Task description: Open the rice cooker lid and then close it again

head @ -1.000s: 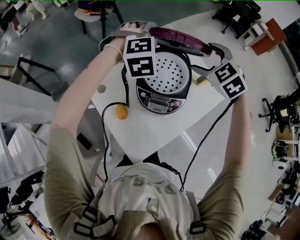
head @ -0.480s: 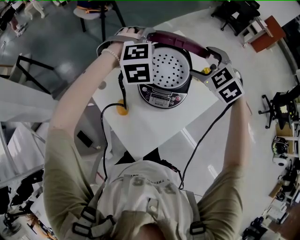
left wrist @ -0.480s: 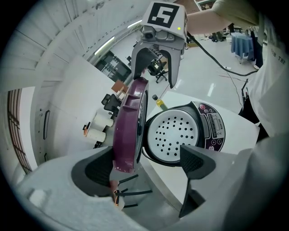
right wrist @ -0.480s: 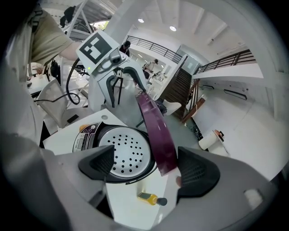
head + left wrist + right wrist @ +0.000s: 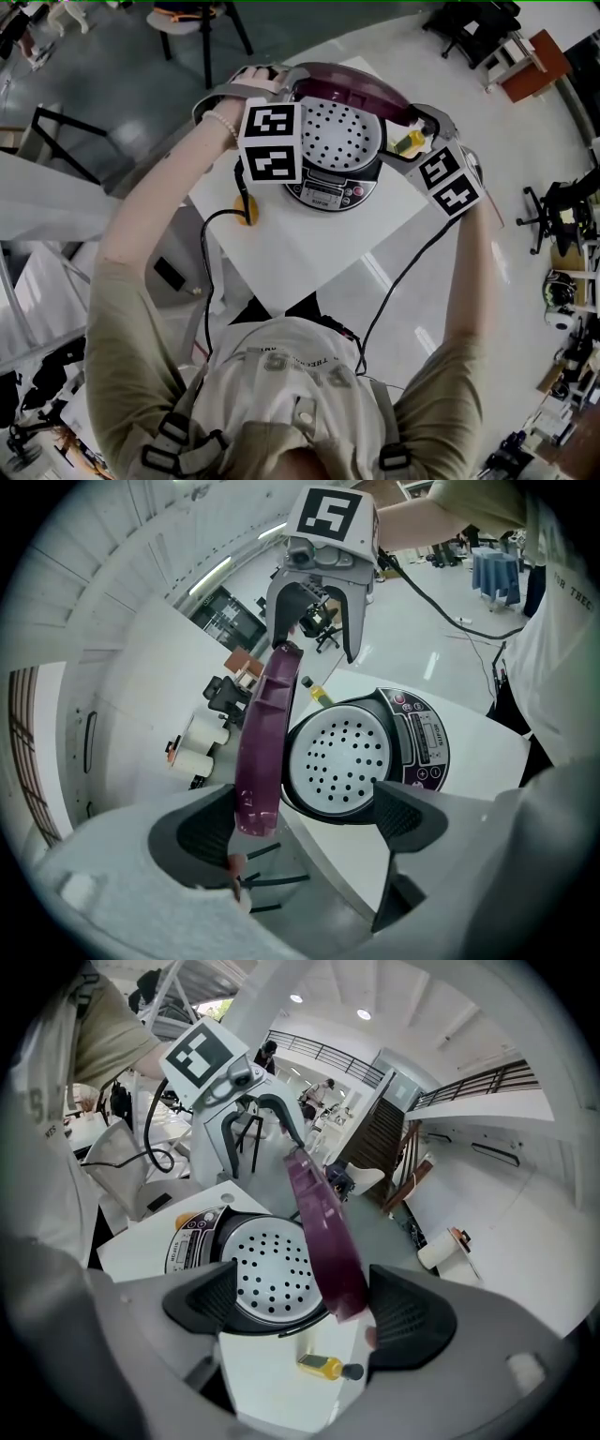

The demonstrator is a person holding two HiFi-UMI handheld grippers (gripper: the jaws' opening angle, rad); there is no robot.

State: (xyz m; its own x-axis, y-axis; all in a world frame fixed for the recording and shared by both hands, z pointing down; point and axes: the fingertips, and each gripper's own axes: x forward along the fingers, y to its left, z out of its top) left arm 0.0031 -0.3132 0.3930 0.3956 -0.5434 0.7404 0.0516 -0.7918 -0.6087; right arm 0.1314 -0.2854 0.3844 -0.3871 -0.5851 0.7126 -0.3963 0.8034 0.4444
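A white table [image 5: 309, 246] carries the cooker [image 5: 328, 193], a yellow bottle [image 5: 410, 142] just beside it, and an orange round thing [image 5: 246, 216] near its left edge.

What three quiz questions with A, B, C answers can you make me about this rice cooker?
1. Where is the little yellow bottle?
A. On the table beside the rice cooker.
B. Inside the cooker.
C. On the floor.

2. What colour is the lid?
A. Green.
B. Purple.
C. Orange.

3. How is the lid?
A. Shut flat.
B. Tipped up on its edge, cooker open.
C. Lying on the floor.

Answers:
1 A: it lies on the white table next to the cooker's side.
2 B: it shows dark purple in every view.
3 B: the holed white plate inside is uncovered.
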